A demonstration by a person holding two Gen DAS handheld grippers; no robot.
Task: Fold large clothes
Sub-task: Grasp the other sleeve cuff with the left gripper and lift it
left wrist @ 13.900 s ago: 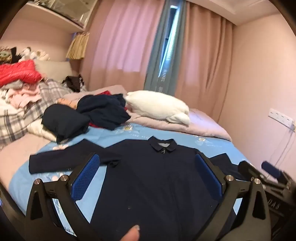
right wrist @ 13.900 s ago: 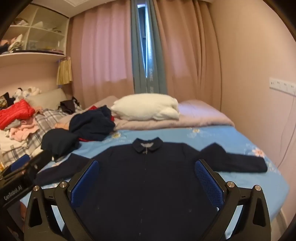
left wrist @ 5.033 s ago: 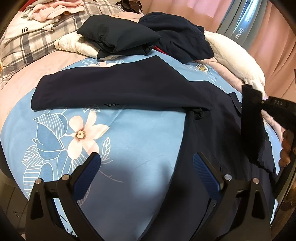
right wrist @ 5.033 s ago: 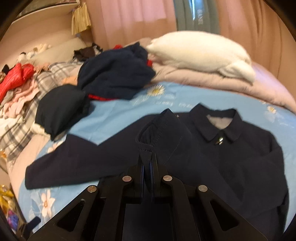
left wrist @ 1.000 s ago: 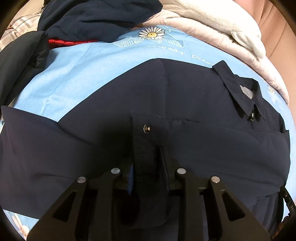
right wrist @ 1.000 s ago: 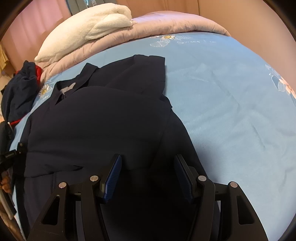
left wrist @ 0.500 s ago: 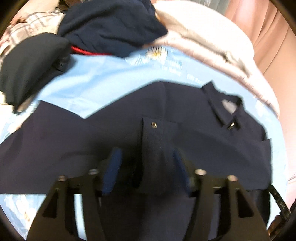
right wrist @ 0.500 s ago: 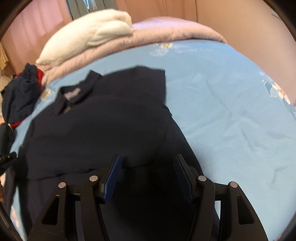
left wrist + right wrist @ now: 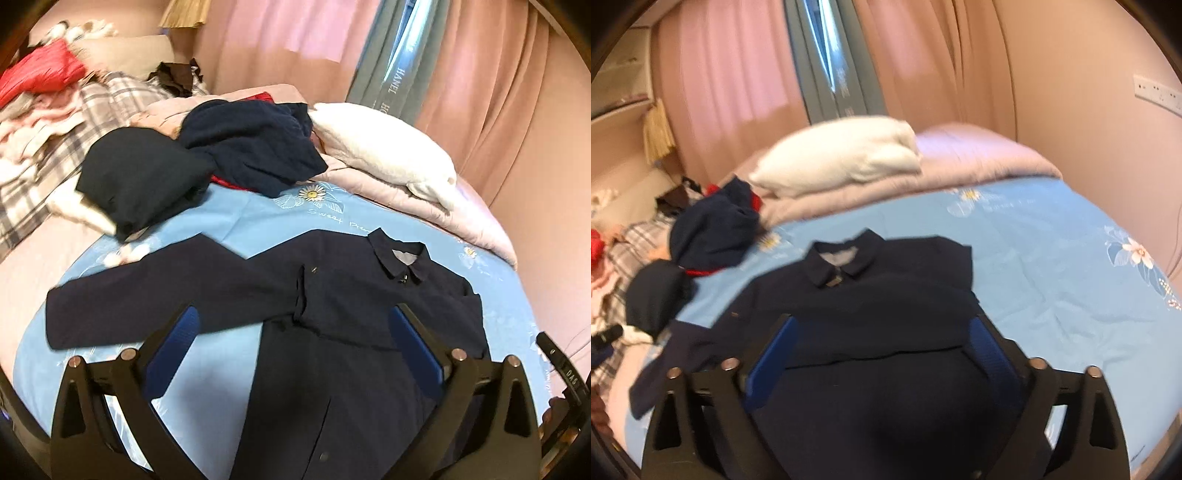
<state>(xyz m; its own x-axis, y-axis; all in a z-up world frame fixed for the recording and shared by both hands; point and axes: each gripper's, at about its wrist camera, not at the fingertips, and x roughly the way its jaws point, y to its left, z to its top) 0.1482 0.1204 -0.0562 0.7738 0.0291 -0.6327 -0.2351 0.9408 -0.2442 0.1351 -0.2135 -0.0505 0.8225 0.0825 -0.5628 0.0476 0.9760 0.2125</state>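
Note:
A navy collared jacket lies front up on the blue flowered sheet. One sleeve is folded across its chest, and the cuff with its snap lies near the middle. The other sleeve stretches out flat to the left. My left gripper hangs above the jacket, its jaws opening wide with nothing between them. My right gripper hovers above the jacket near its lower front. Its jaws are opening too, and they hold nothing. The jacket's hem is hidden below both views.
A heap of dark clothes and a folded dark garment lie beyond the jacket on the left. A white pillow rests on a pink quilt at the back. Plaid and red clothing is piled far left. The wall runs along the right.
Both grippers rose and drew back from the jacket. The left jaws let go of the folded sleeve's cuff and spread wide. The right jaws widened as well.

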